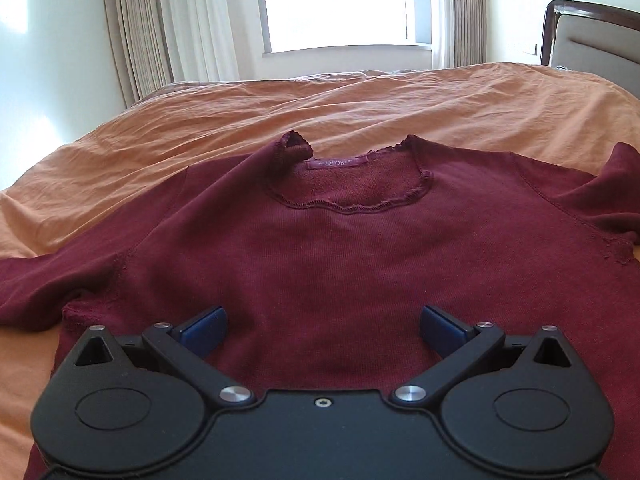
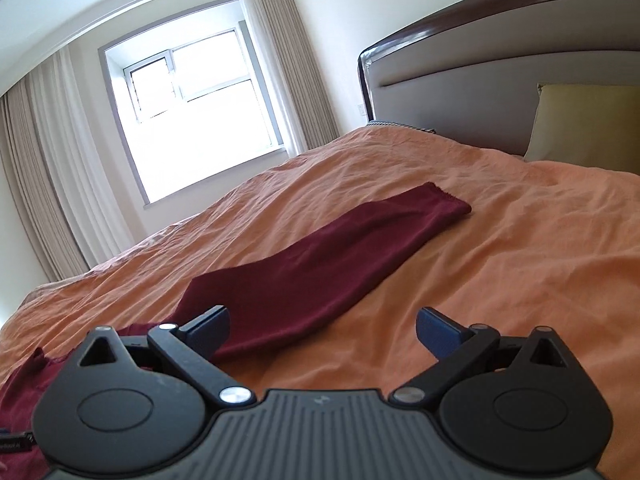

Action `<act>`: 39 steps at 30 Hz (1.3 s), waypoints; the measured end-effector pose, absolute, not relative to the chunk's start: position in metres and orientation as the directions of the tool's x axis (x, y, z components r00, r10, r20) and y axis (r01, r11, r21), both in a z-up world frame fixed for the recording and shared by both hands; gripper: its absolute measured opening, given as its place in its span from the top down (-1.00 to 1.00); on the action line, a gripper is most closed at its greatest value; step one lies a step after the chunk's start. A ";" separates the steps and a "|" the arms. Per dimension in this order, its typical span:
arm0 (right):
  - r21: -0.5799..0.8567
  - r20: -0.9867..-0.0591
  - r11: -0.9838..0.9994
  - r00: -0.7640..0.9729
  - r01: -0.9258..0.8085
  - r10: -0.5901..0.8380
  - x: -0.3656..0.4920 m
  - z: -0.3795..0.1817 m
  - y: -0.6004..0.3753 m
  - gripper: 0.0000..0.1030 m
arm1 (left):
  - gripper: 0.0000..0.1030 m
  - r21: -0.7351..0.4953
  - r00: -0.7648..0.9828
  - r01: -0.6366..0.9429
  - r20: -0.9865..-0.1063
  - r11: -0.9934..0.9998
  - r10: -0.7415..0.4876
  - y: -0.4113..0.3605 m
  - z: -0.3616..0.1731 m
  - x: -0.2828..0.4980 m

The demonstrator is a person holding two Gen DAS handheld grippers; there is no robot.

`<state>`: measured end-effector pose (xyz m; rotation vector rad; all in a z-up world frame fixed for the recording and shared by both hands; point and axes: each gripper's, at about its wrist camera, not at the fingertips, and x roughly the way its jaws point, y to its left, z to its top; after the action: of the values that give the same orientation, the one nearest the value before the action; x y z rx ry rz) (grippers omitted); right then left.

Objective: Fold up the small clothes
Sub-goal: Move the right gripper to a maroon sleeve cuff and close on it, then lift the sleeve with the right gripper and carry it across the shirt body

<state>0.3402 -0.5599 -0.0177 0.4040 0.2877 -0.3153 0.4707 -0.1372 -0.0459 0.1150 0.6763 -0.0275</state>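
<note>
One dark red top (image 1: 320, 248) lies flat on the orange bedspread (image 1: 360, 108), two sleeves out. The left tongs (image 1: 323, 330) hang over its lower half, spread wide, nothing in them. The right tongs (image 2: 323, 334) gape too, empty, one sleeve (image 2: 320, 256) stretching ahead past the left finger.

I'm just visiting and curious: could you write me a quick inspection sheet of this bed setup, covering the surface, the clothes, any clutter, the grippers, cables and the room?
Surface: orange bedspread, wrinkled.
Job's things: maroon top spread front up, not yet folded; its sleeve lies stretched out toward the headboard.
Clutter: yellow pillow at the headboard.
Grippers: left gripper open above the top's body; right gripper open, beside the sleeve, holding nothing.
Cables: nothing seen.
Surroundings: bright window, beige curtains, white walls.
</note>
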 end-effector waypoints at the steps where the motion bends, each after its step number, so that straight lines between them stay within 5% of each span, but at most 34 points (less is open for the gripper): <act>1: 0.334 -0.339 0.861 0.901 0.384 -0.270 0.348 -0.018 -0.567 -0.85 | -0.99 0.093 0.781 0.060 -0.624 0.994 0.011 -0.137 -0.049 0.471; 10: 0.291 -0.371 0.804 0.836 0.518 -0.405 0.415 -0.027 -0.615 -0.53 | -0.99 0.074 0.802 0.057 -0.597 0.996 -0.002 -0.134 -0.064 0.468; 21: 0.288 -0.395 0.731 0.772 0.619 -0.498 0.437 -0.036 -0.644 0.81 | -0.99 0.097 0.801 0.060 -0.599 0.993 0.011 -0.138 -0.065 0.468; 29: 0.135 -0.290 0.818 0.812 0.558 -0.506 0.431 0.011 -0.606 0.90 | -0.99 0.075 0.763 0.096 -0.646 0.993 -0.025 -0.127 -0.035 0.479; 39: -0.359 -0.054 0.871 0.924 0.336 -0.379 0.453 0.083 -0.457 0.94 | -0.99 -0.029 0.832 0.027 -0.553 0.999 -0.039 -0.083 0.025 0.475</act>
<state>0.4534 -0.4566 0.0831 -0.3526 0.1247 -0.3751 0.4747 -0.0835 0.0252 -0.0207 0.5865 -0.0348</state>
